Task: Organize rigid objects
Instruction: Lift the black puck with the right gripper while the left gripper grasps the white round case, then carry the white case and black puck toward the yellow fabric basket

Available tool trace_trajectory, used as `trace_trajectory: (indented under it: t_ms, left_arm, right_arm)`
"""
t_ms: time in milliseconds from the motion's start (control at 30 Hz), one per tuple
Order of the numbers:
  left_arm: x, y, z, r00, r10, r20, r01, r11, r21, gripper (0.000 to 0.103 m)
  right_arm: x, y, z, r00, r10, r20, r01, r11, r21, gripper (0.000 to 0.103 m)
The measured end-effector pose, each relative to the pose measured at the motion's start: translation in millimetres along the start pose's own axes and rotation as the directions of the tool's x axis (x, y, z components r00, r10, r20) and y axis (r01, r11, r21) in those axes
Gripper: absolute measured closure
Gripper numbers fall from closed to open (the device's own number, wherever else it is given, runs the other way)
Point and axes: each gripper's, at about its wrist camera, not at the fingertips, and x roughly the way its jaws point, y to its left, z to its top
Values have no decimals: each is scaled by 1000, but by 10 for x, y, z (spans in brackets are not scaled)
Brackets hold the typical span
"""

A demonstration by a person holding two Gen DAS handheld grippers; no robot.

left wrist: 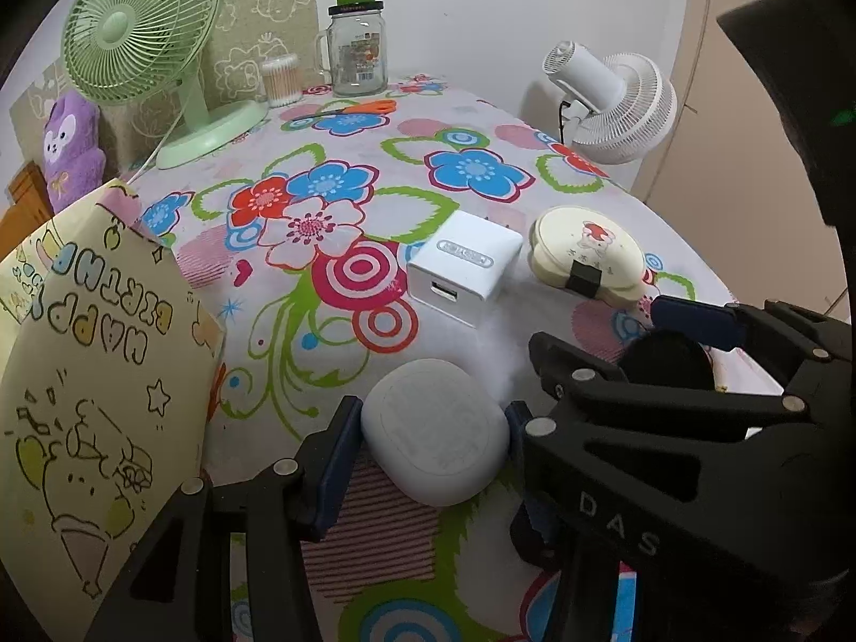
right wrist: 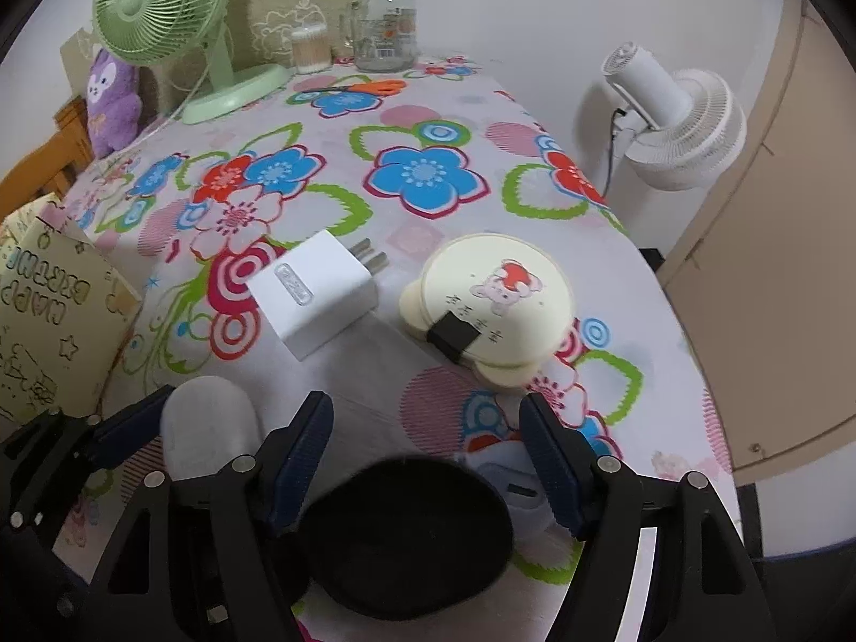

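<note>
My left gripper (left wrist: 428, 438) is shut on a white rounded case (left wrist: 433, 428) that rests on the flowered tablecloth (left wrist: 331, 171). The same case (right wrist: 206, 422) shows at the lower left of the right wrist view. My right gripper (right wrist: 425, 460) stands open over a black oval object (right wrist: 406, 529), which lies between its fingers with the pads off it. A small white item with a port (right wrist: 516, 489) peeks out beside the black object, mostly hidden. Farther out lie a white charger cube (left wrist: 465, 273) (right wrist: 315, 294) and a cream bear-shaped compact (left wrist: 586, 257) (right wrist: 495, 305).
A yellow birthday gift bag (left wrist: 91, 374) stands at the left. At the back are a green fan (left wrist: 139, 37), a glass jar (left wrist: 358, 53), a cotton swab tub (left wrist: 281, 80), orange scissors (left wrist: 364, 107) and a purple plush (left wrist: 72, 144). A white fan (left wrist: 615, 101) stands beyond the table's right edge.
</note>
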Motion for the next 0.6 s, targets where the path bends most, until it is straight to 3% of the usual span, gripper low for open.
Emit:
trace_trajectory:
  t_ms: [400,600]
  left_arm:
    - [-149,-18,-136,1000,-6,8,6,1000,7,47]
    - [-183,-23,-200,1000,1,15,-1,1000,14,47]
  right_arm:
    - [-194,-42,-189,1000,-25,0,25,999,42,26]
    - [-209,-60,-258,999,-41,-10,41,997,68,20]
